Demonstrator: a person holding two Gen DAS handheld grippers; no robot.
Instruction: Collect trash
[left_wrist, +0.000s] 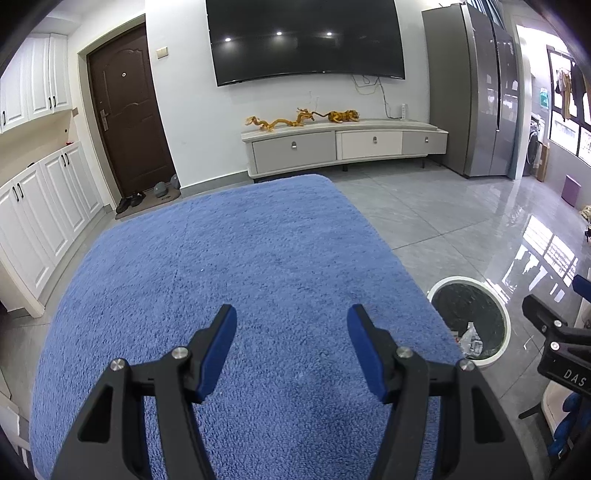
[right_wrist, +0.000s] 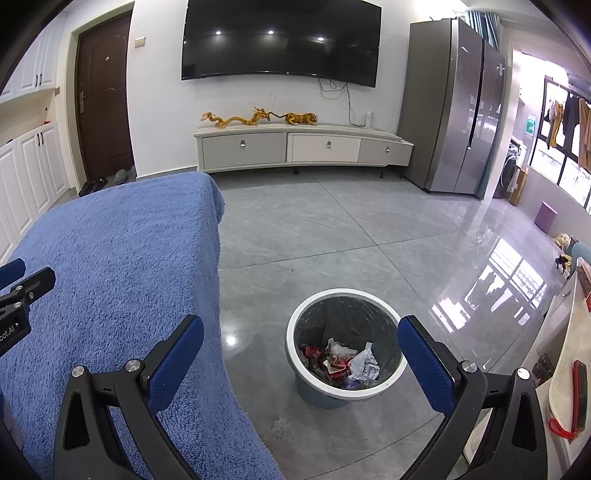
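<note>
Trash (right_wrist: 338, 360): crumpled wrappers and paper, all sitting in the bin (right_wrist: 295, 347) on the floor, just off the table's right edge. I see none left on the cloth.

Left gripper (left_wrist: 291, 349): jaws wide apart, nothing between them, hanging over bare blue cloth (left_wrist: 221, 258). Right gripper (right_wrist: 301, 363): also spread wide and empty, bin mouth framed between its fingers. I read that as poised above the bin, the drop done, though that's a guess.

Possible stray: a small pale tangle (right_wrist: 281, 430) on the floor near the bin's base; can't tell what it is.

Surface: fuzzy blue towel-like cloth covering the table, draped over the edge. Floor (right_wrist: 369, 240) is glossy grey tile, strong window glare. Room beyond: wall TV (right_wrist: 280, 40), low cabinet (right_wrist: 303, 147) under it, fridge (right_wrist: 458, 107) on the right, dark door (right_wrist: 103, 92) on the left.
</note>
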